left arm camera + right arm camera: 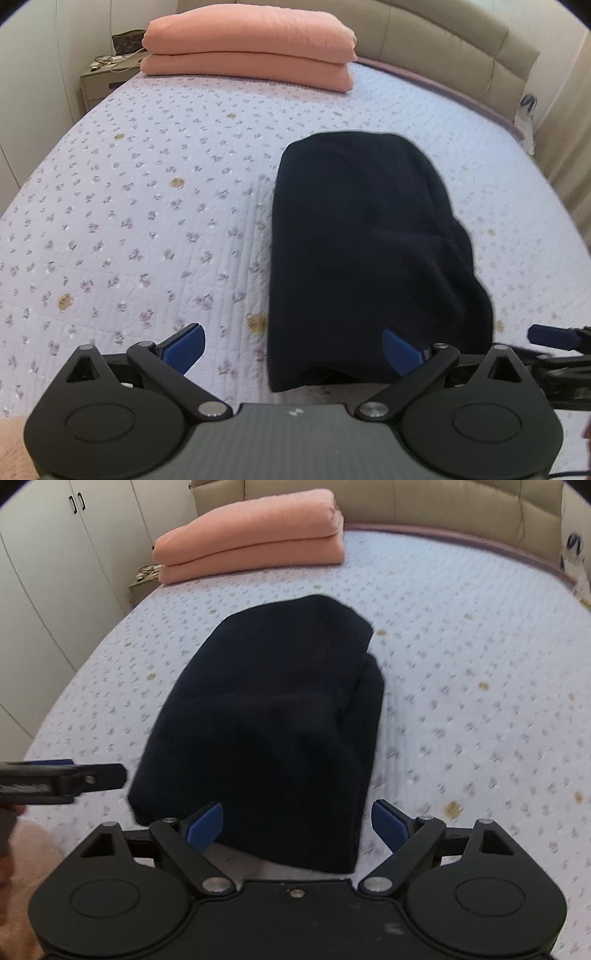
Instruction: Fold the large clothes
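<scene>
A dark navy garment (369,240) lies folded into a thick rectangle on the floral bedspread (129,203); it also shows in the right wrist view (273,720). My left gripper (293,349) is open and empty, just above the garment's near left corner. My right gripper (297,825) is open and empty, its jaws spread over the garment's near edge. The right gripper's blue fingers (550,336) show at the right edge of the left wrist view. The left gripper (74,775) shows at the left edge of the right wrist view.
A folded pink blanket (247,44) lies at the head of the bed against the beige padded headboard (443,40). A nightstand (107,74) with clutter stands at the far left. White wardrobe doors (48,572) line the left wall.
</scene>
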`<state>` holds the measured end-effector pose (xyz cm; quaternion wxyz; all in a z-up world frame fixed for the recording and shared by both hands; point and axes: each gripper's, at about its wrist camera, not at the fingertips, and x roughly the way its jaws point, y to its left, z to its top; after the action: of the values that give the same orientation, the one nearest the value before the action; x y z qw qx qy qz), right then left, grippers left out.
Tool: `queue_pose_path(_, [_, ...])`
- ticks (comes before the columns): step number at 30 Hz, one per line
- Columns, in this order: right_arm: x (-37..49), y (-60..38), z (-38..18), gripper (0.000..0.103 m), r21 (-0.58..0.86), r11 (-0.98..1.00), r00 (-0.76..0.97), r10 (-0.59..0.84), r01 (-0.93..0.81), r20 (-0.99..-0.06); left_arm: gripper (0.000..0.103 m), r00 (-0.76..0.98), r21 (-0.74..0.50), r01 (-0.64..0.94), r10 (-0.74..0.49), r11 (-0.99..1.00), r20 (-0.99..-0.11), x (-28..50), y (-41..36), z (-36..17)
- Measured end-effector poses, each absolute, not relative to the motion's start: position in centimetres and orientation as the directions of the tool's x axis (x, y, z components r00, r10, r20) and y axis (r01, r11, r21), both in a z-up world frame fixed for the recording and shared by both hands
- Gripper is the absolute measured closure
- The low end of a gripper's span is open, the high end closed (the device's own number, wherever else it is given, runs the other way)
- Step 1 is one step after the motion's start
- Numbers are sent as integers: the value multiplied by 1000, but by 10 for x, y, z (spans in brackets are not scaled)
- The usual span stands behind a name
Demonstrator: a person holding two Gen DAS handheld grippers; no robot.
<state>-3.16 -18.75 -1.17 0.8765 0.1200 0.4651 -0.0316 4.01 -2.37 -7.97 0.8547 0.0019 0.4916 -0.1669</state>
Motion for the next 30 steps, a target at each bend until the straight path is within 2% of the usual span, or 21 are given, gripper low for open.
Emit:
queue_pose_path(2, [-33, -186, -13, 0, 193, 967, 558, 70, 165, -827, 0, 457, -150, 292, -275, 945, -846, 40, -25, -85])
queue_pose_path(6, [-31, -182, -15, 0, 102, 981, 549, -6, 166, -836, 0, 440, -147, 295, -271, 944, -856, 40, -27, -91])
queue_pose_path(30, [-30, -181, -23, 0, 70, 984, 526, -26, 162, -850, 0, 423, -177, 312, -304, 933, -853, 38, -27, -93])
